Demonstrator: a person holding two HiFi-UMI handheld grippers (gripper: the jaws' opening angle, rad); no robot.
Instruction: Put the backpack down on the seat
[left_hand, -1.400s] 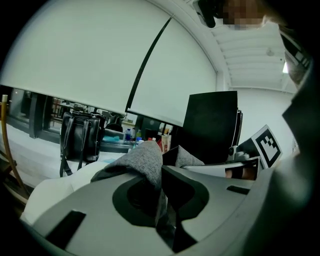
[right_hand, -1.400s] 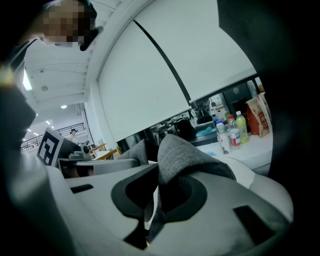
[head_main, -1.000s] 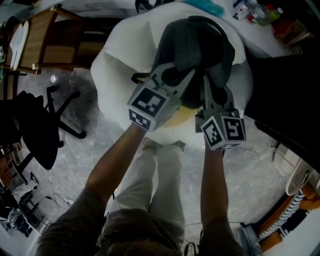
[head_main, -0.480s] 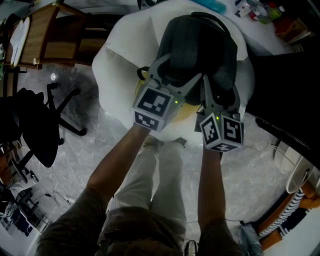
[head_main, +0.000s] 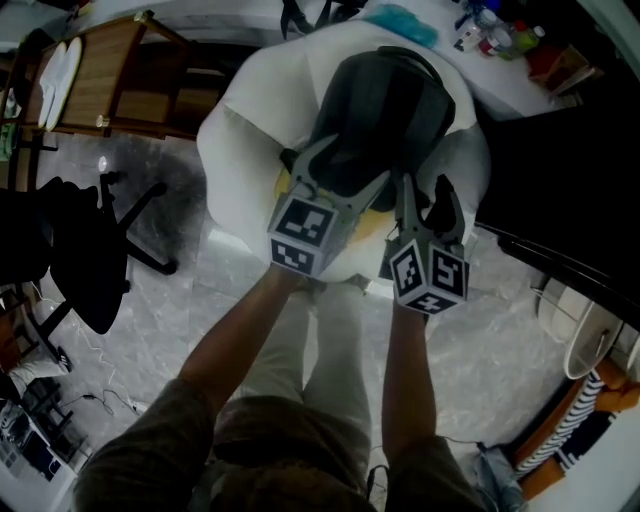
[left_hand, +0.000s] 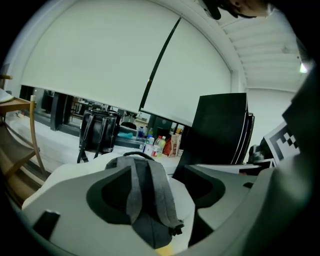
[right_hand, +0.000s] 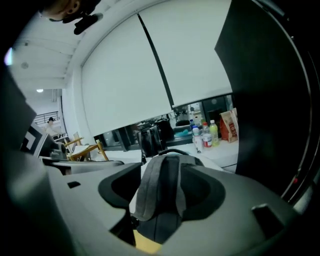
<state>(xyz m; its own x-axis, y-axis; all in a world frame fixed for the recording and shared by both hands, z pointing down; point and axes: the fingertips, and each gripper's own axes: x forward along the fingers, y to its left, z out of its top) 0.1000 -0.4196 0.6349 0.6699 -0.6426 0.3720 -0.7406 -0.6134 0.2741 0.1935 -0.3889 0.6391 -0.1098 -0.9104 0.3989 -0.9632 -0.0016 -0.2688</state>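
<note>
**Ana:** Two claws, our left gripper (head_main: 338, 168) and right gripper (head_main: 428, 195), have just been opening. Both have let go now, jaws wide apart, with a gray strap (left_hand: 142, 190) lying loose between each pair.

**Ben:** Where is the backpack (head_main: 385, 110)?

**Ana:** It rests on the white seat (head_main: 235, 170), right in front of us.

**Ben:** Then we should pull both straight back, slowly, so no jaw hooks a strap and drags the bag off. We watch that it does not tip.

The backpack (head_main: 385, 115) lies on the seat (head_main: 240, 170); bottles (head_main: 490, 32) stand behind it, and an office chair (head_main: 85, 265) stands to its left.
</note>
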